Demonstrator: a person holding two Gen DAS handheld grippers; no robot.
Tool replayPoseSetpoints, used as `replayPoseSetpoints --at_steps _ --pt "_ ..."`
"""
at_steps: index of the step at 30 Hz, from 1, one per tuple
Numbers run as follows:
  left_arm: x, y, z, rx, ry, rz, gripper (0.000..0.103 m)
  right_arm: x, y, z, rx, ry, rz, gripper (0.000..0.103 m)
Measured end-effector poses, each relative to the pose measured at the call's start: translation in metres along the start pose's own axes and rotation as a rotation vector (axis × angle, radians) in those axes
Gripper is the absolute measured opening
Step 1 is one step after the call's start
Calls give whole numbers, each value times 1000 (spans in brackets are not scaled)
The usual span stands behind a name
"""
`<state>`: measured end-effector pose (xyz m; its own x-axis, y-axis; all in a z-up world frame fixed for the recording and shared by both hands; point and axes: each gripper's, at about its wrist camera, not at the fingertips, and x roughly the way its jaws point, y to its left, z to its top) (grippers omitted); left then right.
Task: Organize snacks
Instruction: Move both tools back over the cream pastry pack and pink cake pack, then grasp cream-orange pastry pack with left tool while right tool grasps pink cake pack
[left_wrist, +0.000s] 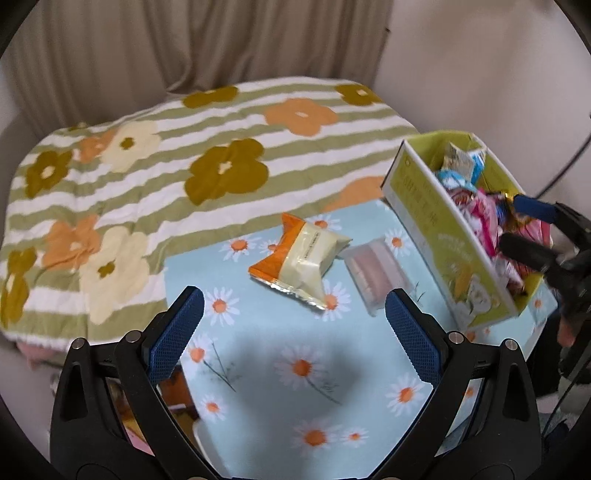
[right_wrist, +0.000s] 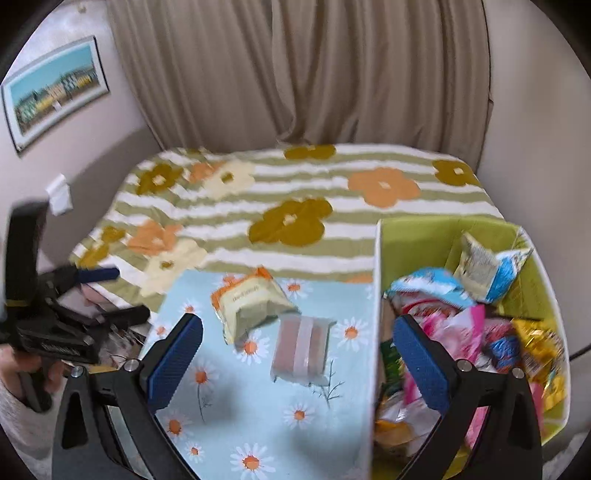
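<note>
Left gripper (left_wrist: 293, 317): jaws apart, holding nothing, hovering over the near part of the daisy cloth (left_wrist: 280, 387).
Right gripper (right_wrist: 297, 345): jaws apart, holding nothing; its left finger is over the cloth and its right finger is over the green box (right_wrist: 413, 240).
Orange-and-cream snack packet (left_wrist: 299, 264): lies loose on the daisy cloth, left of the box and beyond both grippers.
Pink wafer pack (left_wrist: 375, 275): clear-wrapped, flat on the cloth just right of the orange-and-cream packet, between it and the box.
Green box: stands at the right side of the cloth, open at the top.
Box contents: a heap of pink, blue, yellow and silver wrappers (right_wrist: 476, 325); separate packets are hard to tell apart in the blur.
Striped flower blanket (left_wrist: 177, 155): covers the surface on the far and left sides of the cloth.
Curtain (right_wrist: 295, 74): hangs behind, at the far side.
</note>
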<state>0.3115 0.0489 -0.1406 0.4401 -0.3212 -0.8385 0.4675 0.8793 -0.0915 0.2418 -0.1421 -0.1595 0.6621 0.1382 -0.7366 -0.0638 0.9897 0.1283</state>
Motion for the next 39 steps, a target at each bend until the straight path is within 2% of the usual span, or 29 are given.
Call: replayPoseSetpoints --at_steps 7,13,19,26,28,30,31,39 --pt "54 20 18 124 73 -97 98 47 25 -18 76 65 -77 103" --pt "105 14 30 189 149 -177 98 85 33 -31 79 142 -150 103" --pt "161 0 37 227 233 -205 98 115 29 -39 98 215 -181 103" --pt "199 -4 32 249 281 -208 97 155 17 -48 123 275 -215 103" --pt "206 -3 31 249 291 -214 90 161 13 -49 138 281 -215 103" --pt "212 -3 30 240 308 -224 73 166 11 -50 146 287 -221 103" --pt "214 -2 29 224 311 -247 71 167 10 -50 150 287 -225 103" --pt "211 -1 27 224 281 -245 62 175 7 -53 142 302 -235 103"
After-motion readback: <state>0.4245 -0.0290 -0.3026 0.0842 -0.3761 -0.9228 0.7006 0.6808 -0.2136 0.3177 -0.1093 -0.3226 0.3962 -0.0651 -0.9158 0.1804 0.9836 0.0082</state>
